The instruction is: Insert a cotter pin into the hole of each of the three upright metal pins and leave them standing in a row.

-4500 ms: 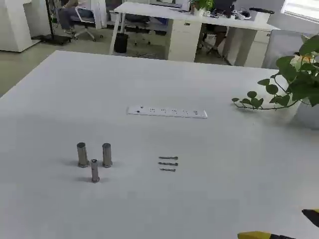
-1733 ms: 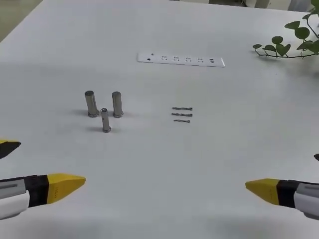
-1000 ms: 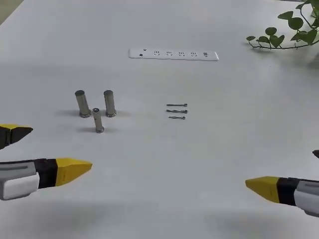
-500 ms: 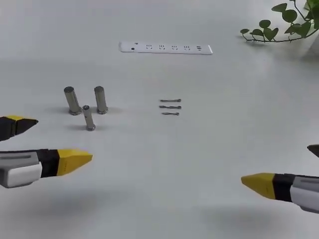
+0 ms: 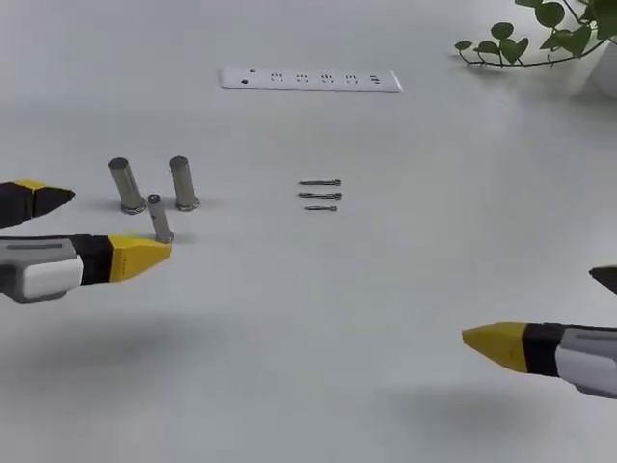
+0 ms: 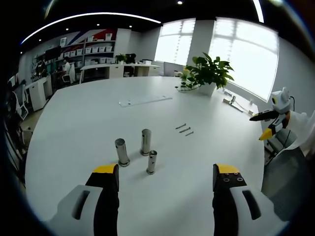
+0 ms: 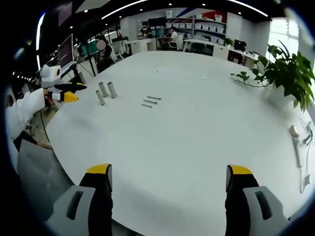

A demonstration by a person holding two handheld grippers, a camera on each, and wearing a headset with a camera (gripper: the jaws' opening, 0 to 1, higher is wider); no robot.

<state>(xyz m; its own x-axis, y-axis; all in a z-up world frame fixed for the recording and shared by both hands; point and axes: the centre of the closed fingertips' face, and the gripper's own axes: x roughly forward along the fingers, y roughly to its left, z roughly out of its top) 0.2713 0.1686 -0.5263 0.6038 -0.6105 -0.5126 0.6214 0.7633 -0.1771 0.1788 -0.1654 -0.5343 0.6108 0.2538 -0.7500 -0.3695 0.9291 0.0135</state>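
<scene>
Three metal pins (image 5: pixel 179 183) stand clustered on the bench (image 5: pixel 318 309), with three cotter pins (image 5: pixel 319 195) lying loose beside them. The left gripper (image 6: pixel 166 169) hovers near the metal pins, jaws spread wide. The right gripper (image 7: pixel 168 169) is spread too.

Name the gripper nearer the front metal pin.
Left. The left gripper is close beside the front metal pin; the right gripper is far off to its right.

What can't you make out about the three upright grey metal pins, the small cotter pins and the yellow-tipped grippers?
Holes in the three upright grey metal pins: too small in every view.
Shape of the small thin metal cotter pins: too small, head view.
Yellow-tipped right gripper: body cut by head view's right edge.
</scene>
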